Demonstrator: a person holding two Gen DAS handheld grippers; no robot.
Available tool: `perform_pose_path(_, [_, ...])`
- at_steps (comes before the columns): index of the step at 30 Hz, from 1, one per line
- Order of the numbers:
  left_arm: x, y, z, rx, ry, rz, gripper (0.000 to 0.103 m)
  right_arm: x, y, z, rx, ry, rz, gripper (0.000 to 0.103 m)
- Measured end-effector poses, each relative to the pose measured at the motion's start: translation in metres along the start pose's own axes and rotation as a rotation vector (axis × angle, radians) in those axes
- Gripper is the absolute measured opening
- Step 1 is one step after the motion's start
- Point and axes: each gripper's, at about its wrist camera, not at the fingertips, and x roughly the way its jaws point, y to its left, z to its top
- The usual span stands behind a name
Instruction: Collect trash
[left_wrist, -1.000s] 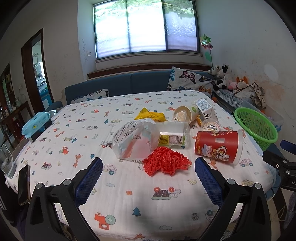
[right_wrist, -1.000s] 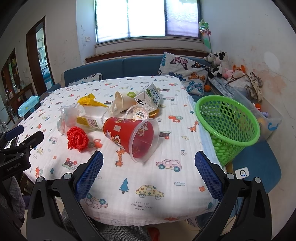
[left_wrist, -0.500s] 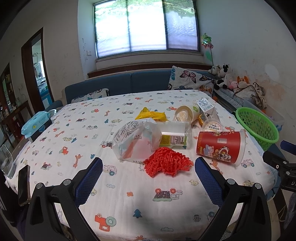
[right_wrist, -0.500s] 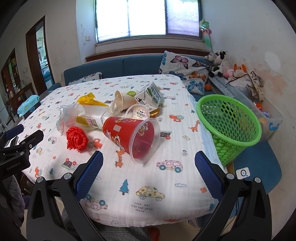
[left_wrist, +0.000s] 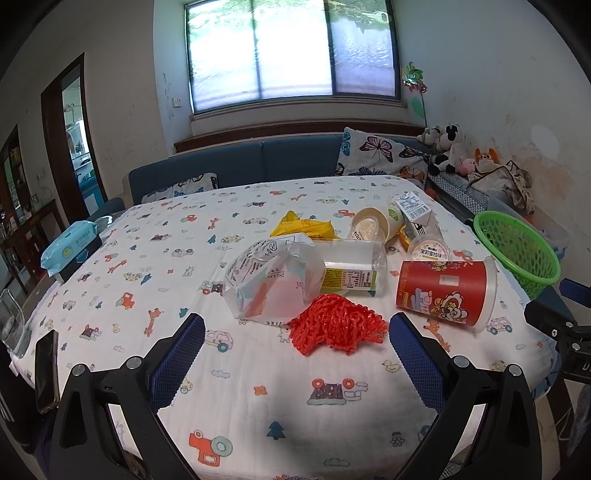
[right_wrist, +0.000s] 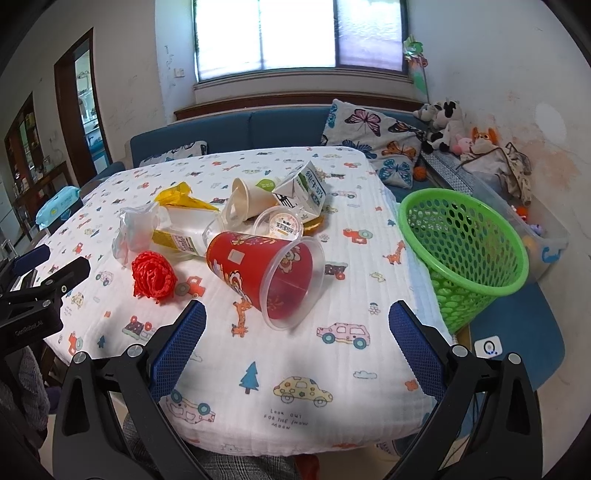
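With both my grippers' jaws apart and empty, every scrap of trash on the worktop (right_wrist: 332, 354) awaits the green basket (right_wrist: 465, 266).

The table's white cloth (right_wrist: 351, 266) carries small cartoon cars, giraffes and trees. On it — a red cartoon-printed cup (right_wrist: 266, 273), red netting (left_wrist: 336, 326), a yellow wrapper (left_wrist: 303, 229). At its right edge, a green perforated basket (right_wrist: 469, 251).

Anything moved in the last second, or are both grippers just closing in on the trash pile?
Both are easing in. The left gripper nears the red net; the right gripper nears the red cup. Both are open and empty. The trash and the green basket lie as before.
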Motion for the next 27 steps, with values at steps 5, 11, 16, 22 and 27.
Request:
perform_pose_path(5, [0.006, 0.004, 0.003, 0.003, 0.020, 0.002, 0.097, 0.006, 0.002, 0.004, -0.030, 0.010, 0.021, 0.098])
perform_pose_path(11, [0.014, 0.011, 0.011, 0.005, 0.036, 0.008, 0.097, 0.018, 0.003, 0.018, -0.112, 0.042, 0.073, 0.098])
perform_pose_path(16, [0.025, 0.018, 0.015, 0.004, 0.069, -0.012, 0.097, 0.035, 0.007, 0.033, -0.215, 0.102, 0.138, 0.096])
perform_pose_path(22, [0.041, 0.023, 0.013, 0.018, 0.107, -0.044, 0.097, 0.062, 0.015, 0.056, -0.336, 0.189, 0.205, 0.091])
perform_pose_path(27, [0.055, 0.031, 0.014, 0.007, 0.133, -0.043, 0.097, 0.081, 0.030, 0.067, -0.478, 0.260, 0.234, 0.086])
